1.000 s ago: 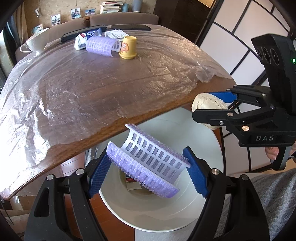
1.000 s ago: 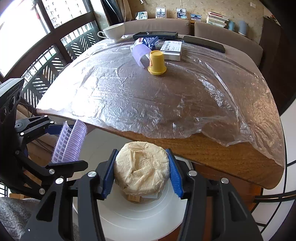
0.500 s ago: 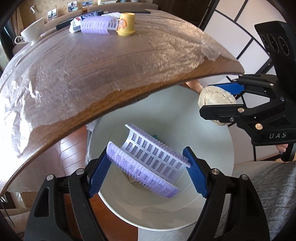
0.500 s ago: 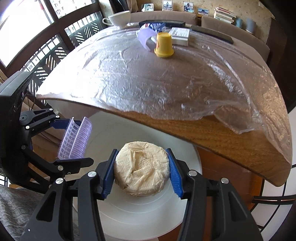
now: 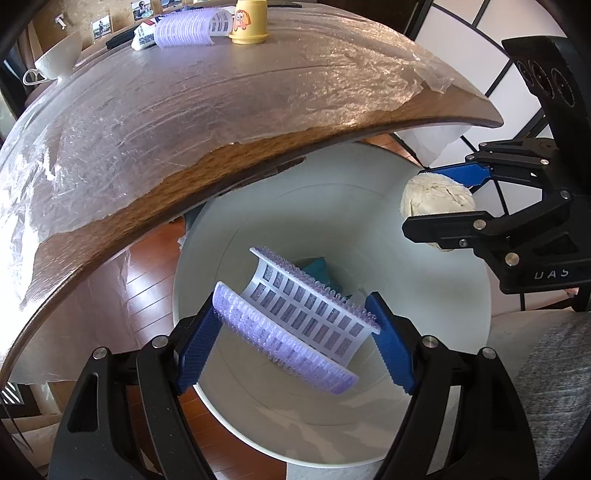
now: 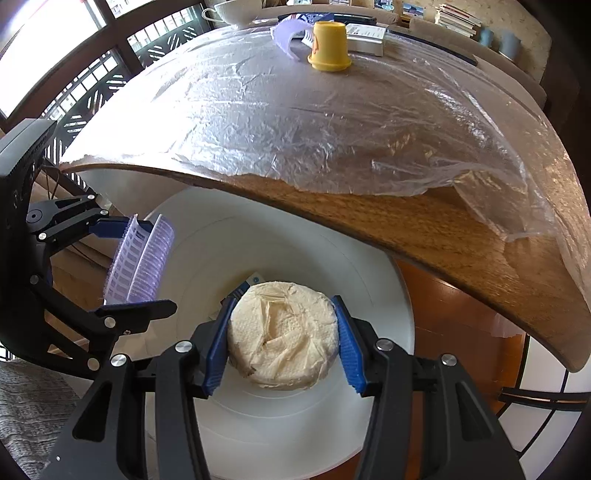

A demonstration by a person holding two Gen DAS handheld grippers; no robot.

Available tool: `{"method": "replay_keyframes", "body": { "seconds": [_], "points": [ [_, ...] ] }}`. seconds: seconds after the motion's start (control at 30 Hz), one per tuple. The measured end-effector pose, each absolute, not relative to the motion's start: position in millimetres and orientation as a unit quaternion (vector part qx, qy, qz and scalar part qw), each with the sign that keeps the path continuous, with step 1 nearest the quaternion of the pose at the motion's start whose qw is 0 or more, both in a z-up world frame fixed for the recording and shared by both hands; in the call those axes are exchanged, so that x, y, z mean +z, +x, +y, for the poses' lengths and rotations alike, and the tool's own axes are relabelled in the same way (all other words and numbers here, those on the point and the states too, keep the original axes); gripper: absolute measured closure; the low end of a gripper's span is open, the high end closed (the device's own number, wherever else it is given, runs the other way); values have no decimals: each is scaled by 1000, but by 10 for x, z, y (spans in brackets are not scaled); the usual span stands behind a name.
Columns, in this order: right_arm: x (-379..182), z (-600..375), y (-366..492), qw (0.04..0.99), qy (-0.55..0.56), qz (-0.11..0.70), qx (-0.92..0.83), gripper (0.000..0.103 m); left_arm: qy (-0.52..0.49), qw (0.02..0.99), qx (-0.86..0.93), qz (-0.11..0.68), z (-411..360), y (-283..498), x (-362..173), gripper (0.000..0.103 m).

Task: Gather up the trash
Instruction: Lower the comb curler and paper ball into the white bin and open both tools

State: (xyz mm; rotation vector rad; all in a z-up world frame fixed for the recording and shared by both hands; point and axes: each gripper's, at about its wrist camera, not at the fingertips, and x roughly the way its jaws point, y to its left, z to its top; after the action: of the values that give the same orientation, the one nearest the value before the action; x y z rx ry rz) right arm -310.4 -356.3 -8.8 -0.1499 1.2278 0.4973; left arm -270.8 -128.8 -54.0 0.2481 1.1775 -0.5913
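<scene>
Below the counter [image 5: 229, 122] edge a white bin [image 5: 436, 280] gapes straight beneath both loads: the left gripper [image 5: 295, 341] clamped on a purple roller half [image 5: 295, 325], the right gripper [image 6: 282, 332] clamped on a paper wad [image 6: 282, 328].

Bright window daylight, harsh glare on the plastic sheet [image 6: 295, 122], strong fisheye edge distortion.

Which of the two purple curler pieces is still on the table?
The purple curler lying beside the yellow cup; the other curler is clamped in the left gripper above the white bin.
</scene>
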Motion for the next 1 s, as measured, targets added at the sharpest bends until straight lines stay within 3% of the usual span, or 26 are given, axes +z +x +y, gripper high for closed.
{"method": "replay_keyframes", "body": {
  "seconds": [1.0],
  "points": [
    [-360, -3412, -3108, 770, -90, 588, 230, 53, 138, 773, -264, 560, -1638, -2641, -932, 24]
  ]
}}
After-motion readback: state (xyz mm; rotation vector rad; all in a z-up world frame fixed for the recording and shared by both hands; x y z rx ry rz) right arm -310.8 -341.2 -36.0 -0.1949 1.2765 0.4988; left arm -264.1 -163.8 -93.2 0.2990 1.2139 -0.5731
